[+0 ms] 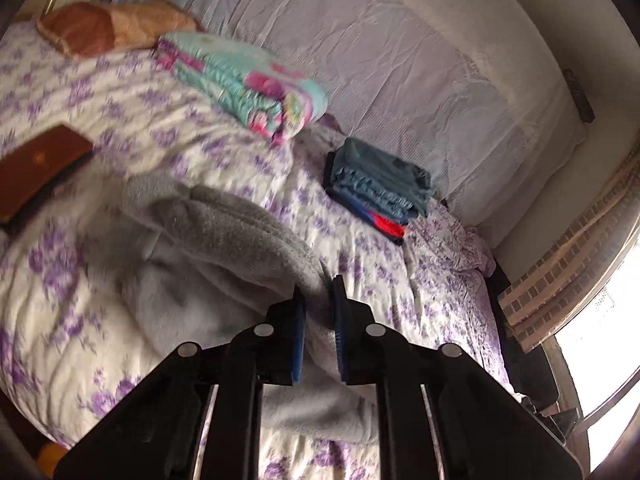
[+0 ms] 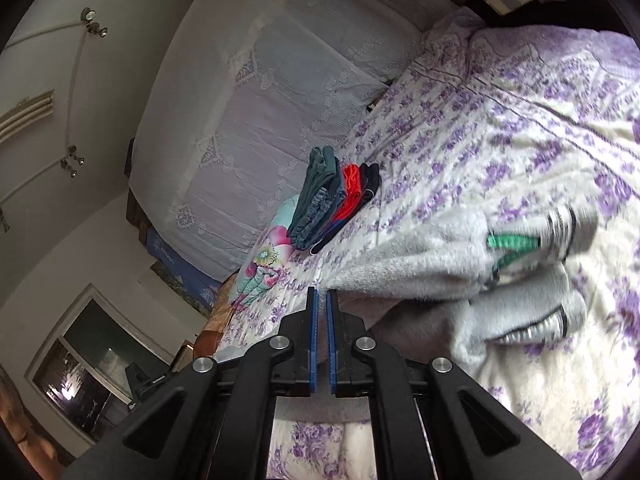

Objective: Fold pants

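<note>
Fuzzy grey pants (image 1: 208, 248) lie bunched on the purple-flowered bedspread (image 1: 400, 280). My left gripper (image 1: 320, 292) is shut on a fold of the grey fabric, which runs between its blue pads. In the right wrist view the same pants (image 2: 432, 256) spread to the right, with a green drawstring (image 2: 512, 244) and striped cuffs (image 2: 540, 330). My right gripper (image 2: 322, 300) has its blue pads nearly together at the pants' left edge; grey fabric shows below the jaws, but none is visible between the pads.
A stack of folded clothes (image 1: 380, 188) (image 2: 332, 204) sits by the lace-covered headboard (image 1: 400, 60). A folded floral quilt (image 1: 240, 80) and an orange pillow (image 1: 112, 26) lie further along. A brown board (image 1: 36, 168) is at left.
</note>
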Available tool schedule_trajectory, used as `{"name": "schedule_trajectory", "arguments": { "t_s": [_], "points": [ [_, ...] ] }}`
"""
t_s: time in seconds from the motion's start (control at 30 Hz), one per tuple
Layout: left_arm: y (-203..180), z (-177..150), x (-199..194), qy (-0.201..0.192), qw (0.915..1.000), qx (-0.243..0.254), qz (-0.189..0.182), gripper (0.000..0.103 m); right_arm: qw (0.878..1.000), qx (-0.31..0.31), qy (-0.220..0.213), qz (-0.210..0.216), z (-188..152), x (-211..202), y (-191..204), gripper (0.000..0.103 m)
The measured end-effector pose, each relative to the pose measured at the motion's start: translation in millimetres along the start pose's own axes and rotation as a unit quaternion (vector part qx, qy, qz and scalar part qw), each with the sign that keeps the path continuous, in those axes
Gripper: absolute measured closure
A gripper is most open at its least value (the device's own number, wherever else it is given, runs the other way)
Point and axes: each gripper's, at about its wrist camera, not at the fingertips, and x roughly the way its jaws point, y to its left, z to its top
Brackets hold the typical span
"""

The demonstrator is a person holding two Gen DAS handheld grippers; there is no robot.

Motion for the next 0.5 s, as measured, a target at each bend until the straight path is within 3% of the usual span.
{"name": "schedule_trajectory", "arguments": {
  "t_s": [0.23, 0.37, 0.47, 0.5],
  "points": [
    [-58, 81, 60, -0.028, 0.9975, 0.058, 0.028, 0.092, 0.999, -0.025, -0.017, -0.018, 84, 73, 9, 0.099],
    [-78, 123, 121, -0.048, 0.9925, 0.079, 0.080, 0.092, 0.998, -0.016, -0.029, -0.053, 143, 142, -10, 0.103],
    [-62, 139, 190, -0.006, 0.9923, 0.067, 0.104, 0.092, 0.994, 0.005, -0.025, -0.104, 160, 192, -40, 0.103],
    [-49, 138, 210, 0.010, 0.9918, 0.053, 0.115, 0.092, 0.995, 0.021, -0.018, -0.100, 157, 201, -49, 0.103]
  ]
}}
